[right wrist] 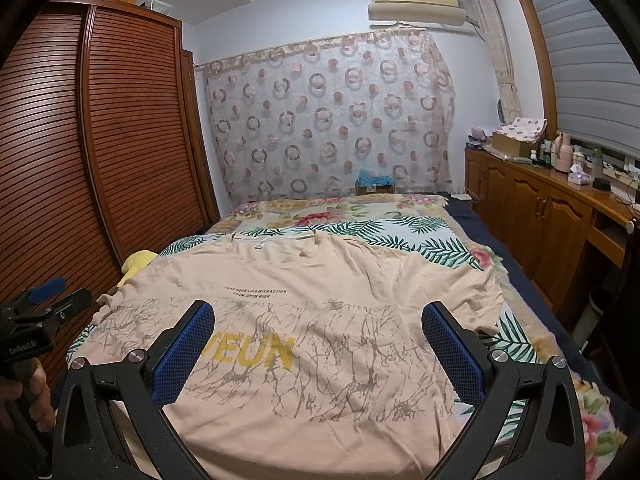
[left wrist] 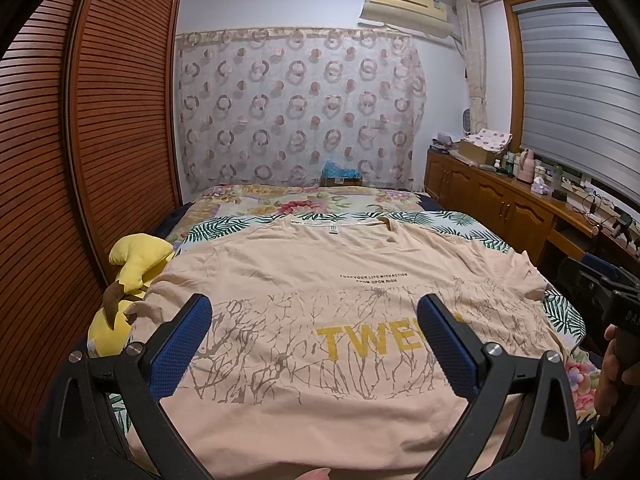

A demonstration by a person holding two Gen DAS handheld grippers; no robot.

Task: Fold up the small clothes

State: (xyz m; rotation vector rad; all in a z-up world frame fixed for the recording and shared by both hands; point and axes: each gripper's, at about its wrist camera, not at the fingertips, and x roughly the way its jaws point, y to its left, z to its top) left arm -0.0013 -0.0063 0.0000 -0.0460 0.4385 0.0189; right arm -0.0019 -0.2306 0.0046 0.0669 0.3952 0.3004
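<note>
A peach T-shirt (left wrist: 320,288) with yellow letters and a grey branch print lies spread flat, front up, on the bed, collar at the far end. It also shows in the right wrist view (right wrist: 320,304). My left gripper (left wrist: 314,312) is open, its blue pads wide apart, hovering above the shirt's near left part. My right gripper (right wrist: 318,318) is open and empty above the near right part. The left gripper also shows at the left edge of the right wrist view (right wrist: 44,292). Part of the right one and the hand holding it show at the right edge of the left wrist view (left wrist: 616,320).
The bed (right wrist: 400,232) has a leaf-print and floral cover. A yellow plush toy (left wrist: 132,272) lies at the shirt's left sleeve. A slatted wooden wardrobe (left wrist: 80,140) stands on the left. A wooden cabinet (right wrist: 540,208) with clutter runs along the right.
</note>
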